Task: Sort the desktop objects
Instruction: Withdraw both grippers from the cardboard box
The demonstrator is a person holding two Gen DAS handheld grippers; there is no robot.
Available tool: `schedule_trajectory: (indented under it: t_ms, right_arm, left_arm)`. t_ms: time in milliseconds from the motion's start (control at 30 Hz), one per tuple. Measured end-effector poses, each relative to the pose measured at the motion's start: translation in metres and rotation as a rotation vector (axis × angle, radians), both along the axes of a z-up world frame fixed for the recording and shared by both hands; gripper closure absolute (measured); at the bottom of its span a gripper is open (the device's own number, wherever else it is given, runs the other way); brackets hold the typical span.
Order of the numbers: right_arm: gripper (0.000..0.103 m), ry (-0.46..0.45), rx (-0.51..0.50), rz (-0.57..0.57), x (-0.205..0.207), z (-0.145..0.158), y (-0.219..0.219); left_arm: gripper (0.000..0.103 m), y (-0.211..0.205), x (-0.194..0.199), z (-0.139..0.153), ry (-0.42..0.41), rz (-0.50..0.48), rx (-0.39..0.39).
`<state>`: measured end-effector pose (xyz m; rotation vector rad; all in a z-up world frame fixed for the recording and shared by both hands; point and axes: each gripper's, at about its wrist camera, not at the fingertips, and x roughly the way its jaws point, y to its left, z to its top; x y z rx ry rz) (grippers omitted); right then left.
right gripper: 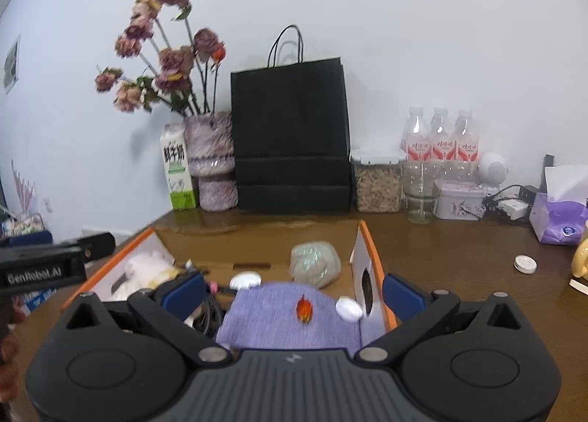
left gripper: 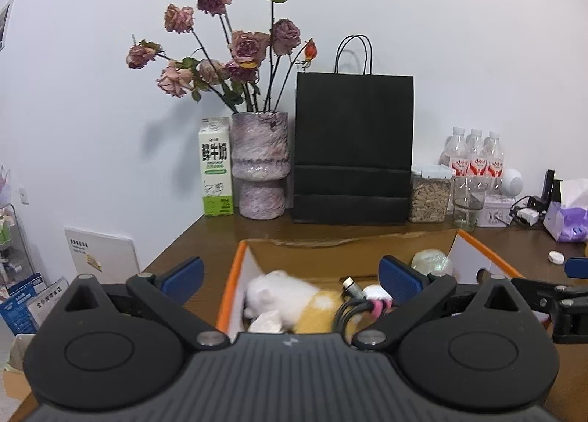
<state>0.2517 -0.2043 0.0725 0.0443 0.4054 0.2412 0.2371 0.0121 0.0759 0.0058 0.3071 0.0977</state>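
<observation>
From the left wrist view, the left claw point(left gripper: 290, 277) is hanging wide open with nothing between its blue pads, poised over the orange-edged cardboard box point(left gripper: 231, 286) that is sitting on the brown wooden bench point(left gripper: 205, 238). Inside the box a fluffy white-and-yellow plush toy point(left gripper: 290, 300) is lying beside a coiled black cable with a pink tie point(left gripper: 354, 306), and a crumpled clear plastic wrap ball point(left gripper: 431, 262) is resting toward the far right corner. Behind the box, a tall black paper bag with handles point(left gripper: 352, 146) is standing against the wall, a mottled purple vase of dried pink roses point(left gripper: 259, 168) and a green-and-white milk carton point(left gripper: 217, 168) just to its left. The right claw point(left gripper: 577, 267) is poking in at the right edge

From the right wrist view, the right claw point(right gripper: 292, 291) is also standing open and empty above the same box point(right gripper: 371, 267). A blurred purple knitted cloth with a small orange mark point(right gripper: 290, 319) is lying in the box below it, two small white oval objects point(right gripper: 349, 308) at its edges, the plastic wrap ball point(right gripper: 316, 264) beyond. The plush toy point(right gripper: 147, 269) is sitting at the box's left end. A small round white disc point(right gripper: 524, 263) is lying on the bench point(right gripper: 459, 249) right of the box, near a purple tissue pack point(right gripper: 560, 216). The left claw's black body is showing at the left edge
</observation>
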Motion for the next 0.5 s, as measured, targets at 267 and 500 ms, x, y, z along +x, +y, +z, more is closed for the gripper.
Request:
schedule_trajectory:
  t_ms: [267, 500]
  right_arm:
    - [0.000, 0.075, -0.102, 0.016, -0.037, -0.019, 0.022]
    - [0.000, 0.203, -0.092, -0.007, -0.046, -0.039, 0.037]
  left_arm:
    - [0.000, 0.026, -0.039, -0.022, 0.081, 0.004, 0.023]
    - [0.000, 0.041, -0.066, -0.046, 0.158, -0.011, 0.031]
